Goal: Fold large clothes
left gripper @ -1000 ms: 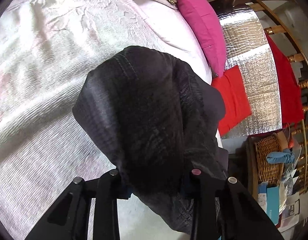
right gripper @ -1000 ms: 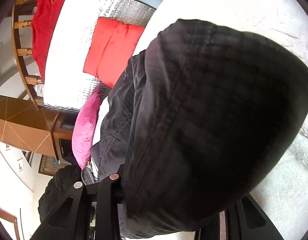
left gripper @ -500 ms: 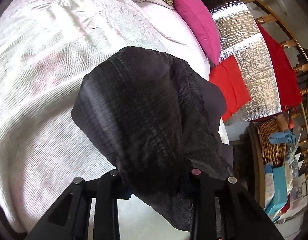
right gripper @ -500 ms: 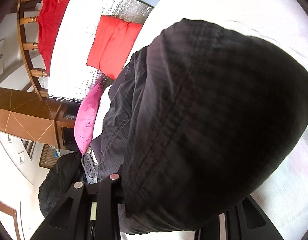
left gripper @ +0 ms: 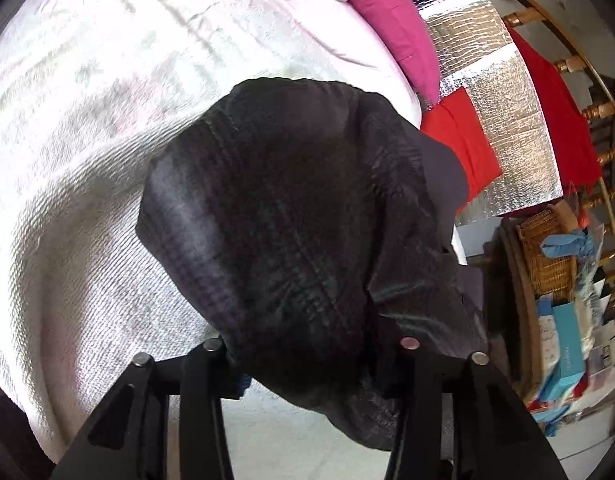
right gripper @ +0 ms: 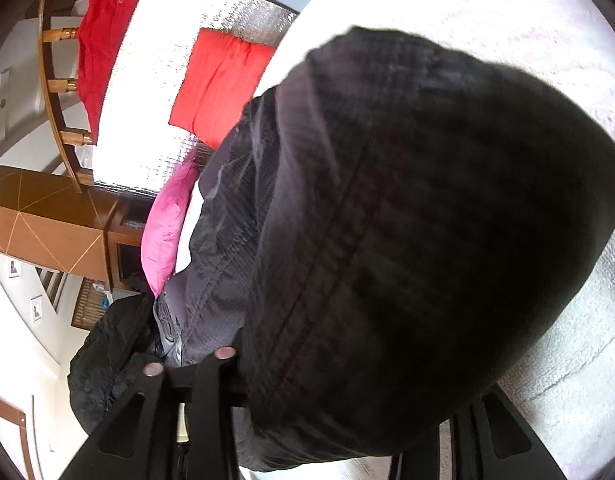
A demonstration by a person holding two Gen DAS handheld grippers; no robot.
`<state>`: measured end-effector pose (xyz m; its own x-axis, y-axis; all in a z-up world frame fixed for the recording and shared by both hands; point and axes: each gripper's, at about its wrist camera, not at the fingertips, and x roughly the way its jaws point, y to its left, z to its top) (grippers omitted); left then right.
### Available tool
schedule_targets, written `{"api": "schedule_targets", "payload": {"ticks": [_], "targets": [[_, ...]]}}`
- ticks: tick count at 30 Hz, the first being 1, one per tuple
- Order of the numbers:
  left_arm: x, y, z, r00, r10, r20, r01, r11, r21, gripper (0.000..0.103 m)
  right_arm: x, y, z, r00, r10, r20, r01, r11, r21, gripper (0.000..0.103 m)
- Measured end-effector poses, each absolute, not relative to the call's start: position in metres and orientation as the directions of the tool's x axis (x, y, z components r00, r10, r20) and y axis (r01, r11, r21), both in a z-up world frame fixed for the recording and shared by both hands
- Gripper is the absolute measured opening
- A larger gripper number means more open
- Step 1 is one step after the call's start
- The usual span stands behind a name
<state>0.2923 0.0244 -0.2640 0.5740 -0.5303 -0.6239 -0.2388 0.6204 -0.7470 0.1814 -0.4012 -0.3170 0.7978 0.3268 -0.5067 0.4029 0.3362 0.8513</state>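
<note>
While the dark garment (left gripper: 299,216) is hanging limp and slippery over the bed (left gripper: 87,128), both tongs (left gripper: 307,364) (right gripper: 339,372) are just opening around its bunched hem, loosening their grip.

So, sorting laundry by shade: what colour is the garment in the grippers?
Black with a faint woven check, the garment shows best in the left wrist view.

white bedspread (left gripper: 107,160), pink pillow (left gripper: 391,24), wicker basket (left gripper: 547,256)
</note>
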Motion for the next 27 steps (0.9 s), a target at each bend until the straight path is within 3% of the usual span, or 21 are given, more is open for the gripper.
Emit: {"api": "schedule_targets", "payload": {"ticks": [5,10,13,19,27], "targets": [[0.268,0.043,-0.254,0.546,-0.556,-0.626,-0.231,0.618,-0.751,0.062,0.160,-0.405,-0.313,0.768,0.387,-0.510,0.421,0.295,0.858,0.066],[0.238,0.067,-0.226,0.528,-0.525,-0.667,-0.175,0.701,-0.691,0.062,0.132,-0.407,-0.284,0.683,0.447,-0.577,0.391,0.444,0.807,0.067],[0.244,0.071,-0.190,0.581,-0.506,-0.638,-0.080,0.744,-0.663,0.064,0.125,-0.411,-0.252,0.652,0.422,-0.630,0.331,0.590,0.737,0.067],[0.313,0.046,-0.119,0.694,-0.384,-0.610,-0.012,0.840,-0.542,0.082,0.168,-0.427,-0.195,0.701,0.302,-0.646,0.262,0.733,0.627,0.067],[0.433,-0.004,-0.145,0.630,-0.304,-0.715,-0.073,0.893,-0.444,0.082,0.303,-0.409,-0.173,0.709,0.204,-0.675,0.199,0.861,0.469,0.068]]}}
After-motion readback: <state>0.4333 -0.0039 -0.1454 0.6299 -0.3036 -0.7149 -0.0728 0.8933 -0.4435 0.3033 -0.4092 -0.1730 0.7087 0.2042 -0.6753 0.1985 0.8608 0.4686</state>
